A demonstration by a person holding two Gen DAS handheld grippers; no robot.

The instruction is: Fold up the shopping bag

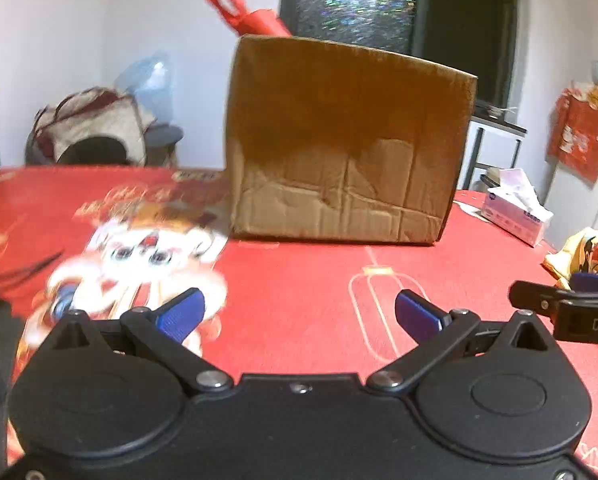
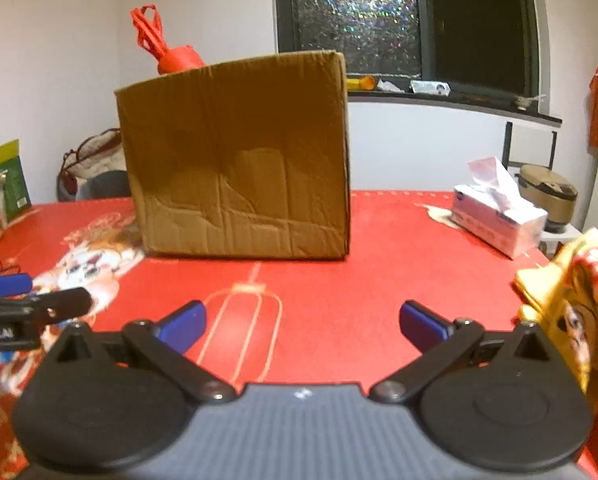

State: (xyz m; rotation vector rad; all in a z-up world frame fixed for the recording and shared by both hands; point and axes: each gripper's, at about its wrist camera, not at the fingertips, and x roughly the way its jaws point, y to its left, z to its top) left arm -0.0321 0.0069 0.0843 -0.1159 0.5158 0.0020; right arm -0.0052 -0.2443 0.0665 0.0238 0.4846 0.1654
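While both jaws gape empty, left gripper and right gripper over red tablecloth, yellow shopping bag at right, cardboard box ahead

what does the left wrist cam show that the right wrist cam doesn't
Only the left wrist view: the cartoon print on the tablecloth close up and large, and the right gripper entering from the right edge.

Only the right wrist view: the window sill clutter, a round pot behind the tissues, and the left gripper at the left edge.

Both: the cardboard box, the red bag sticking up behind it, the tissue box, the yellow printed bag, and open jaws holding nothing.
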